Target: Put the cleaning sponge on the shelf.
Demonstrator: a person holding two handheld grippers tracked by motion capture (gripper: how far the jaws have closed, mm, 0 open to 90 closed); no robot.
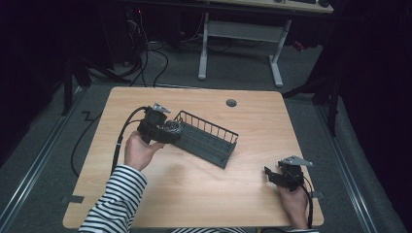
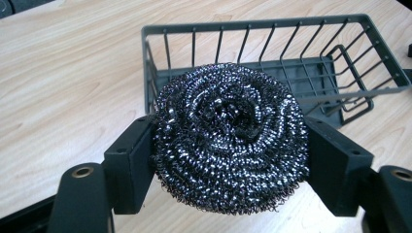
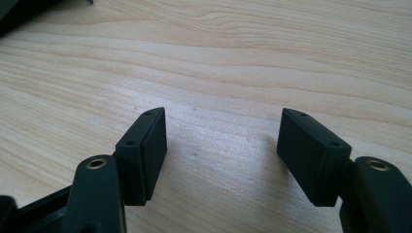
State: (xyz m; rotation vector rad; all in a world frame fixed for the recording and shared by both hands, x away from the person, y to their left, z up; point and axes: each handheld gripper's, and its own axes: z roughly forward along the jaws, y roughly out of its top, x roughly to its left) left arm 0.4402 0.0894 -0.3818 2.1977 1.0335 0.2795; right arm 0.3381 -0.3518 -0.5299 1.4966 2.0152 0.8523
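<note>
A round steel wool scourer (image 2: 231,143) of dark shiny coils sits between the two black pads of my left gripper (image 2: 232,155), which is shut on it. In the high view that left gripper (image 1: 167,132) holds the scourer (image 1: 171,128) at the near-left end of a dark grey wire basket (image 1: 210,139). The basket (image 2: 272,58) is long, with an upright wire rail along its far side, and looks empty inside. My right gripper (image 1: 272,174) rests low over the table near the front right corner. Its jaws (image 3: 221,145) stand wide apart with bare wood between them.
The light wood table (image 1: 194,189) has a round grey cable hole (image 1: 231,103) near its far edge. A striped sleeve (image 1: 116,204) comes in at the bottom left. Beyond the table stand a white desk frame (image 1: 240,43) and loose cables on the dark floor.
</note>
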